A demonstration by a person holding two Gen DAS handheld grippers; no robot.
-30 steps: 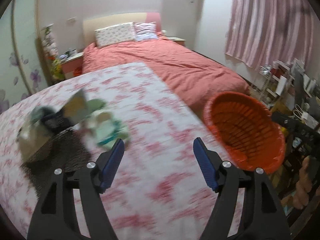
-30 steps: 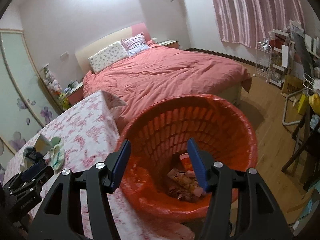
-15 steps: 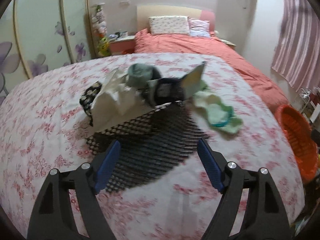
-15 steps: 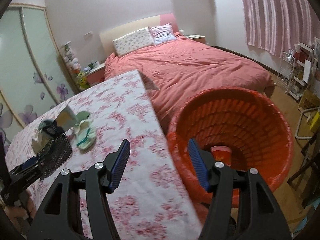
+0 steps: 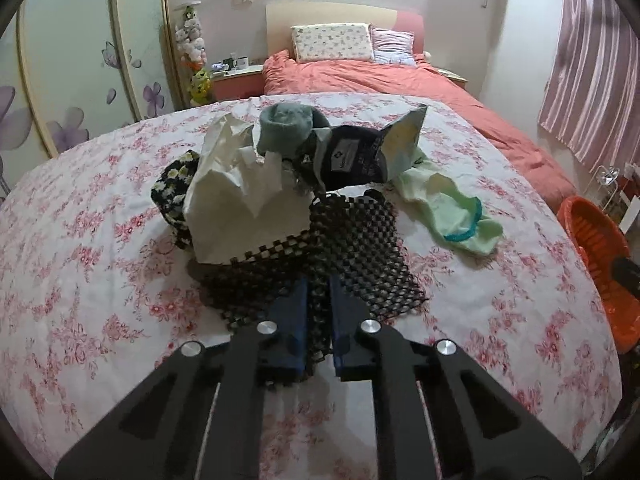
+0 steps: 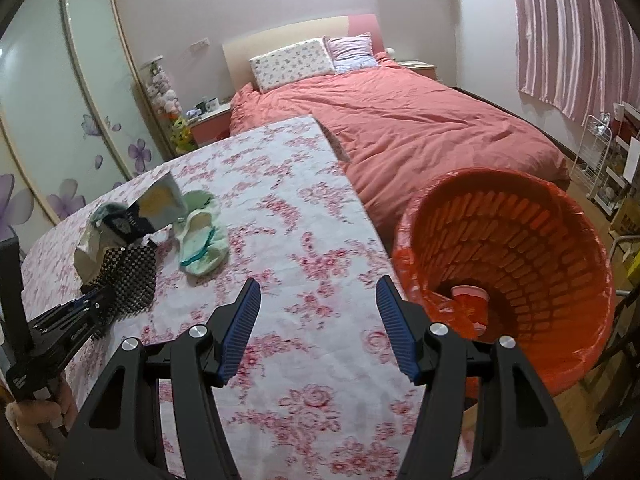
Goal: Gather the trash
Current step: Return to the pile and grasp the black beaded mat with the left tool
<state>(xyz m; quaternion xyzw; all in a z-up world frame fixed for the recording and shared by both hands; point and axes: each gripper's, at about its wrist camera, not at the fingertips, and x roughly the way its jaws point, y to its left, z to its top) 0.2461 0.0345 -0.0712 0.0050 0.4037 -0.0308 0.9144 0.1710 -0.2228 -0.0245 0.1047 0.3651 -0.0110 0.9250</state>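
I am looking at a bedroom, working over a table [image 5: 100, 240] covered in a white cloth printed with pink flowers; a bed [image 6: 420, 128] with a salmon-red cover lies beyond it. My left gripper [image 5: 318, 308] has its blue fingers closed on the near edge of a black mesh mat [image 5: 352, 248], a limp, open-weave checkered sheet that spreads away ahead of the fingertips. Just past the mat sits a heap of trash: a crumpled white paper bag [image 5: 236, 188] ahead and left of the fingers, and a dark blue snack packet [image 5: 360, 156] with a pale lining straight ahead. A mint-green cloth [image 5: 448, 208] lies ahead and to the right. My right gripper [image 6: 318, 320] hangs over the table's edge, its fingers spread wide and holding nothing. To their right stands an orange basket [image 6: 540, 240], tilted toward me, with a red cup [image 6: 470, 300] inside.
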